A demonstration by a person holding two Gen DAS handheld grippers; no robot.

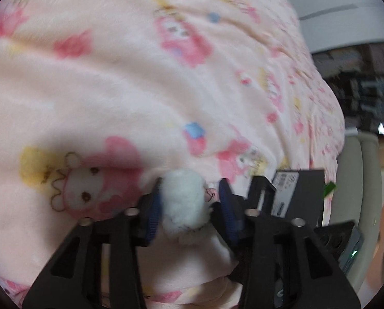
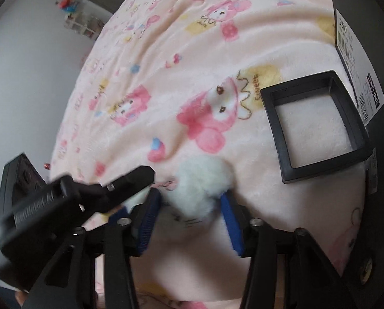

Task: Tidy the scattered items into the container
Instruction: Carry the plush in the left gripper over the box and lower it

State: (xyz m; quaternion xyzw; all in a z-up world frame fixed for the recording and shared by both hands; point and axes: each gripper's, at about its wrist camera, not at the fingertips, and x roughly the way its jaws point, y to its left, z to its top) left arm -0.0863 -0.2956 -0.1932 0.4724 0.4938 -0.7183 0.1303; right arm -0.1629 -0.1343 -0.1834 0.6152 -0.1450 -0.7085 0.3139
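The white fluffy pompom (image 1: 183, 200) sits right between the blue pads of the left gripper (image 1: 189, 200), which pinches it from both sides just above the pink cartoon blanket (image 1: 114, 77).

In the right wrist view the same pompom (image 2: 202, 188) lies straight ahead of the right gripper (image 2: 189, 200), at the tips of its blue pads (image 2: 229, 219). The right pad meets the fluff, but the blur leaves it unclear whether that gripper truly presses on the pompom or only brackets it with narrowed jaws.

Both grippers are at the pompom, the left arriving from the right gripper's left side.

The pompom is round, with no long axis to line up.

The black square container (image 2: 314, 123) lies open, ahead and to the right of the right gripper, well clear of the pompom. So the right gripper looks the nearer one for the drop, and the carry should run forward and rightward.
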